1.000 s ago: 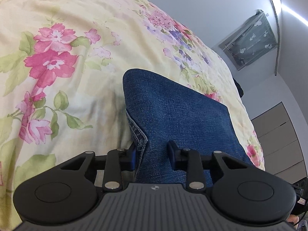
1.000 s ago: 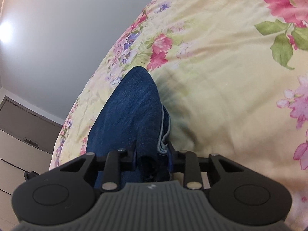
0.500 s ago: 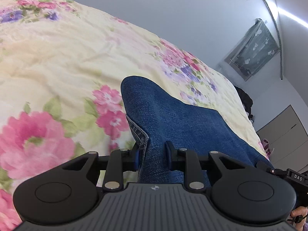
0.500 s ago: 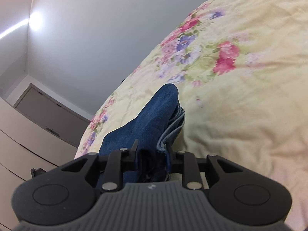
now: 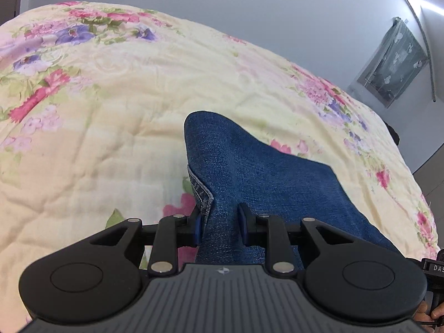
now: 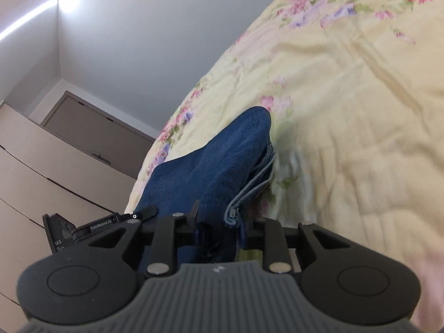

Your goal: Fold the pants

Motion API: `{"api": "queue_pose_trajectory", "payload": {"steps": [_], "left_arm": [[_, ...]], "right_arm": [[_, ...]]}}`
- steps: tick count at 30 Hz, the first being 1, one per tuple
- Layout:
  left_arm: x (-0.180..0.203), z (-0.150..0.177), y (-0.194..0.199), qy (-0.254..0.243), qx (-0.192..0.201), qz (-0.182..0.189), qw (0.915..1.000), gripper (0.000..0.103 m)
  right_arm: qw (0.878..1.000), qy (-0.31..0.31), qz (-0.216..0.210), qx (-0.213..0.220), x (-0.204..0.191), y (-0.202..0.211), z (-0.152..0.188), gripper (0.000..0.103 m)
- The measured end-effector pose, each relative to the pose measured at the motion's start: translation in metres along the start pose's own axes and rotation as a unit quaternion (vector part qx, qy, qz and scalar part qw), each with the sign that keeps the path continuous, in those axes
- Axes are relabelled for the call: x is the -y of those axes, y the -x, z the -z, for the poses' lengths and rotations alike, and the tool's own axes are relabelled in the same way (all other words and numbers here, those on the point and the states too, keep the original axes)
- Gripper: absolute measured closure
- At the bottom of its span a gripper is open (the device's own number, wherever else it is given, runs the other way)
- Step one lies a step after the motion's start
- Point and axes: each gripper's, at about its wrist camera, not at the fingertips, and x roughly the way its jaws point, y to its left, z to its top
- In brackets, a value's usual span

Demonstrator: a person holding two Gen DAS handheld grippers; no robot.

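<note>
The blue denim pants [image 5: 263, 177] hang lifted over a floral quilt, gathered between both grippers. My left gripper [image 5: 219, 226] is shut on one corner of the cloth, with a stitched hem [image 5: 201, 188] showing by its left pad. In the right wrist view the same pants [image 6: 211, 172] rise as a fold, and my right gripper [image 6: 219, 229] is shut on the bunched layers, whose pale hem edges [image 6: 236, 211] show by the right pad. The other gripper's body [image 6: 63, 230] shows at the left of that view.
The cream quilt with pink and purple flowers [image 5: 111, 127] covers the bed on all sides. A grey wall [image 5: 249, 8] stands behind it, with a covered window [image 5: 394, 63] at the right. Beige drawers [image 6: 41, 172] stand beyond the bed's edge.
Both grippers have swept across the bed with the denim held. The quilt's flowers slid past, and more wall and the bed's far edge have come into view.
</note>
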Motion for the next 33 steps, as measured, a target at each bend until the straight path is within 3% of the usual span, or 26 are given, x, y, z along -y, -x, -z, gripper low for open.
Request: {"api": "queue_pose_trajectory", "payload": {"steps": [4,8,11,14,16,18,23,26,29,33], "left_arm": [[-0.023,0.012,-0.017,0.017,0.000,0.011,0.9998,0.070],[-0.029,0.017,-0.024,-0.004,-0.003,0.010,0.9999,0.062],[-0.034,0.014,-0.021,0.009,-0.015,0.015,0.9997,0.058],[-0.027,0.010,-0.008,-0.003,-0.030,-0.014,0.9995,0.058],[-0.016,0.008,0.008,-0.016,-0.030,-0.051,0.9981,0.065],[0.001,0.008,0.031,-0.043,-0.011,-0.088,0.9952,0.071],[0.057,0.016,0.110,-0.101,0.064,-0.098,0.9880,0.071],[0.096,0.028,0.152,-0.115,0.101,-0.110,0.9821,0.060],[0.133,0.051,0.181,-0.131,0.122,-0.165,0.9700,0.056],[0.168,0.091,0.212,-0.127,0.159,-0.159,0.9661,0.040]], "right_arm": [[0.999,0.015,0.032,-0.022,0.013,-0.018,0.022,0.082],[0.998,0.020,0.049,-0.023,0.021,-0.029,0.026,0.082],[0.998,0.023,0.058,-0.026,0.023,-0.031,0.030,0.082],[0.996,0.034,0.072,-0.031,0.015,-0.029,0.027,0.079],[0.993,0.061,0.092,-0.033,0.003,-0.029,0.020,0.072],[0.987,0.102,0.121,-0.029,-0.014,-0.023,0.018,0.066],[0.963,0.215,0.159,0.005,-0.069,0.014,0.020,0.062],[0.953,0.262,0.150,0.030,-0.104,0.053,0.030,0.053],[0.938,0.306,0.152,0.059,-0.138,0.086,0.045,0.048],[0.913,0.362,0.163,0.096,-0.172,0.132,0.078,0.037]]}}
